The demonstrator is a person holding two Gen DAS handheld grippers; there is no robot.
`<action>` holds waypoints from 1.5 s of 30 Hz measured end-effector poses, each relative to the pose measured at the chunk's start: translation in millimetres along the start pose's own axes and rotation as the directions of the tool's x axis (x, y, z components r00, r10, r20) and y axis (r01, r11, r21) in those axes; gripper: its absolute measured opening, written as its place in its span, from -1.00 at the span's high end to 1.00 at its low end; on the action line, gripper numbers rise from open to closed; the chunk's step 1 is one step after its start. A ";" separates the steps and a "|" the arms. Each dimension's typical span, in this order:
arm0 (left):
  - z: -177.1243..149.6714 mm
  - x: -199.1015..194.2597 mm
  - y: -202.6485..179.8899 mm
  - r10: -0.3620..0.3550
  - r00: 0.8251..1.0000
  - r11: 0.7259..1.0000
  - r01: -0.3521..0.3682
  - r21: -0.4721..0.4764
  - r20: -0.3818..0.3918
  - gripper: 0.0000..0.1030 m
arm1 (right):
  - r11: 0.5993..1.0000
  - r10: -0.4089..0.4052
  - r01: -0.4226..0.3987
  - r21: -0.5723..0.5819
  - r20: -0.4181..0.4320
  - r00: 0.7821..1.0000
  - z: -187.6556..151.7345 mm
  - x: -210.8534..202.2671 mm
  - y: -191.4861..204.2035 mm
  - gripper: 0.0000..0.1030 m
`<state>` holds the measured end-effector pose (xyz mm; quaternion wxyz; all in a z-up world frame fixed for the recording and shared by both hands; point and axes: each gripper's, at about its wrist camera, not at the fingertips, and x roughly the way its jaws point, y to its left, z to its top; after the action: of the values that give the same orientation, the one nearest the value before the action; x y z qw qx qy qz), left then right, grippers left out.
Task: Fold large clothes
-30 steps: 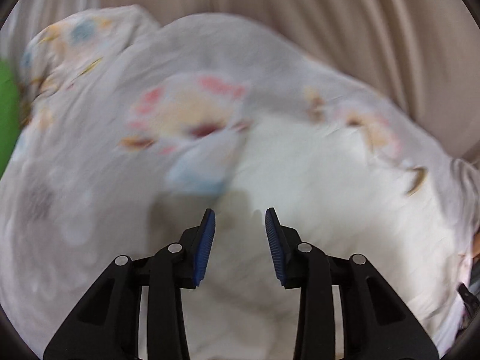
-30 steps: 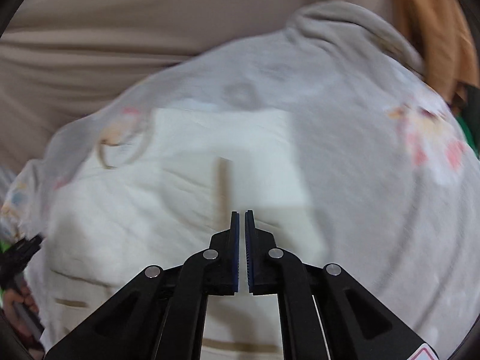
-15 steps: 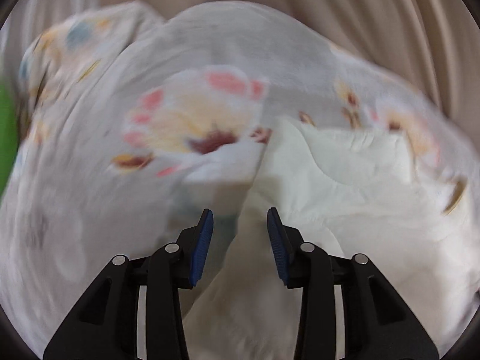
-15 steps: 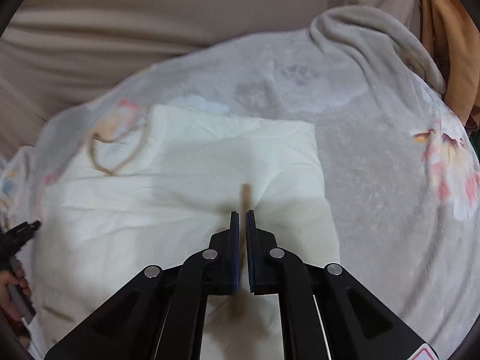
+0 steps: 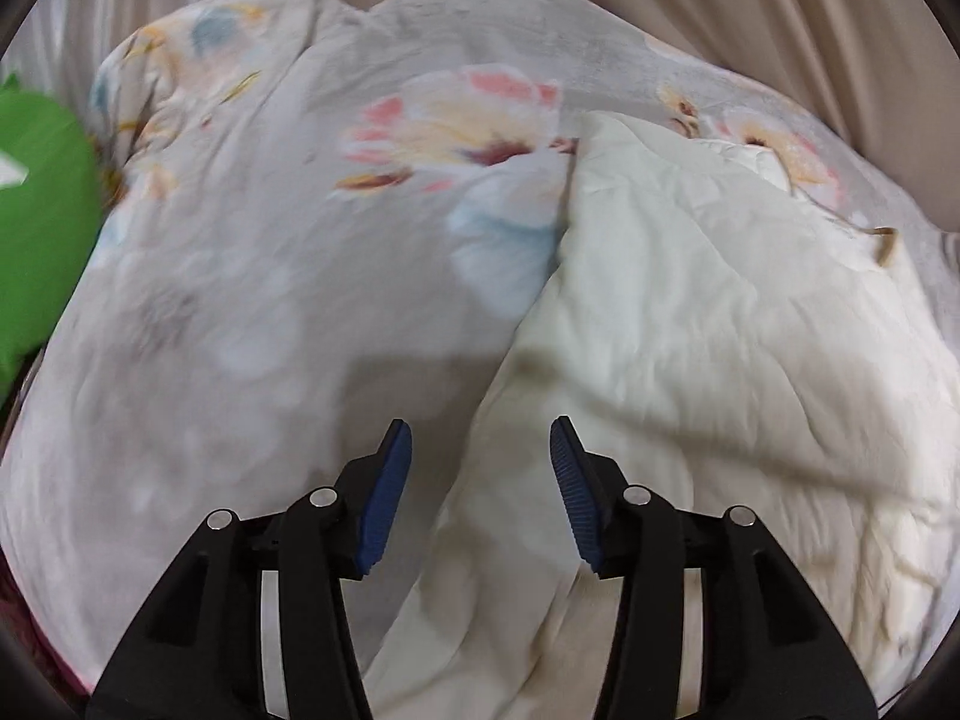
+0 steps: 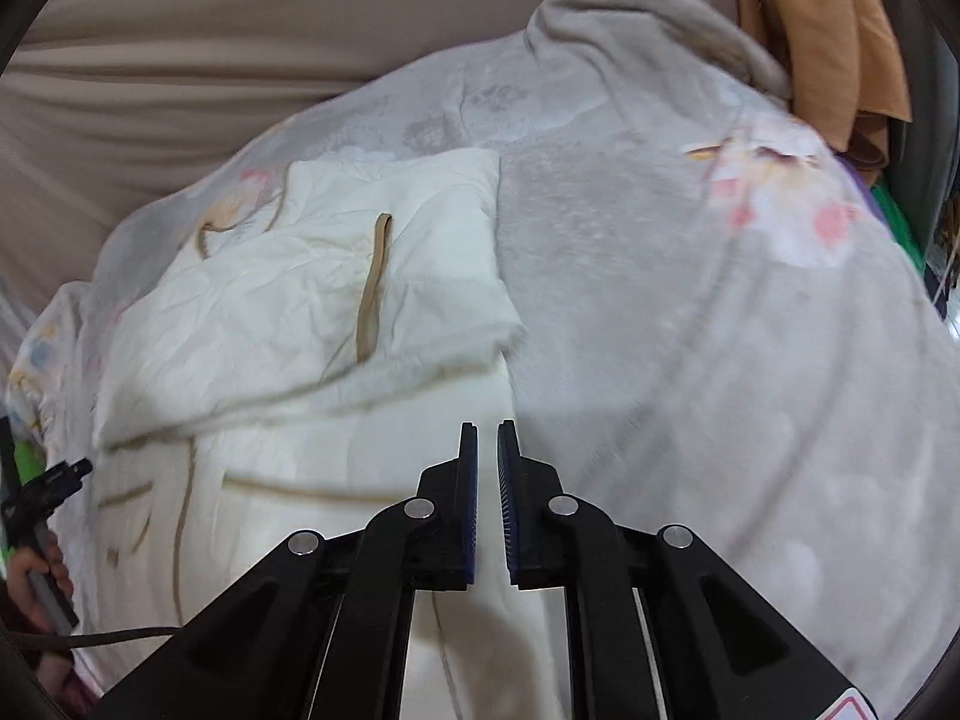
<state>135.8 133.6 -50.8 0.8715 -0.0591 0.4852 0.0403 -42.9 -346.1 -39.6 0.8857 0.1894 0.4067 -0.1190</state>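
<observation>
A cream-white garment lies folded over on a grey floral blanket. My left gripper hovers over the garment's left edge, its jaws opening with no cloth pinched between them. In the right wrist view the garment shows a folded-over flap with a tan strap on it. My right gripper hangs above the garment's right edge where it meets the blanket. Its jaws stand a narrow gap apart and are opening, nothing between them. The left gripper's tip and a hand show at the far left.
A beige sheet with folds lies behind the blanket. A green cloth sits at the left edge. An orange-brown cloth hangs at the back right, beyond the blanket's rolled grey corner.
The left jaws have spread wider and now straddle the garment's left edge. The right gripper has drawn back from the tan strap, and its jaws have parted slightly.
</observation>
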 end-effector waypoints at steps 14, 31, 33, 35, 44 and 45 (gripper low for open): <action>-143.4 -66.4 71.6 -0.164 0.966 0.968 0.119 -0.220 -0.201 -0.49 | 0.977 0.162 -0.134 0.166 -0.174 0.971 -156.4 -81.0 -64.2 -0.27; -137.5 -62.3 73.4 -0.333 0.932 0.900 0.268 -0.345 -0.146 0.79 | 0.890 0.367 -0.318 0.327 -0.101 0.925 -157.4 -31.7 -42.4 0.81; -136.3 -88.9 72.3 -0.351 0.930 0.901 0.304 -0.309 -0.108 0.84 | 0.886 0.392 -0.359 0.295 -0.062 0.918 -153.2 -50.5 -38.4 0.85; -135.4 -119.2 72.9 -0.376 0.923 0.901 0.342 -0.268 -0.086 0.86 | 0.893 0.405 -0.383 0.237 -0.050 0.913 -148.1 -75.3 -33.8 0.87; -137.0 -240.8 75.2 -0.368 0.930 0.901 0.362 -0.238 0.021 0.89 | 0.943 0.326 -0.323 0.075 -0.022 0.945 -128.0 -183.1 -22.0 0.88; -123.7 -246.8 69.0 -0.381 0.922 0.892 0.385 -0.236 0.064 0.89 | 0.936 0.340 -0.341 0.084 0.034 0.940 -114.8 -188.6 -18.7 0.88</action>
<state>-106.9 181.1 90.1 0.8521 -0.2599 0.4485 -0.0723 -248.1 -302.5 31.7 0.8875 0.2950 0.3536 0.0163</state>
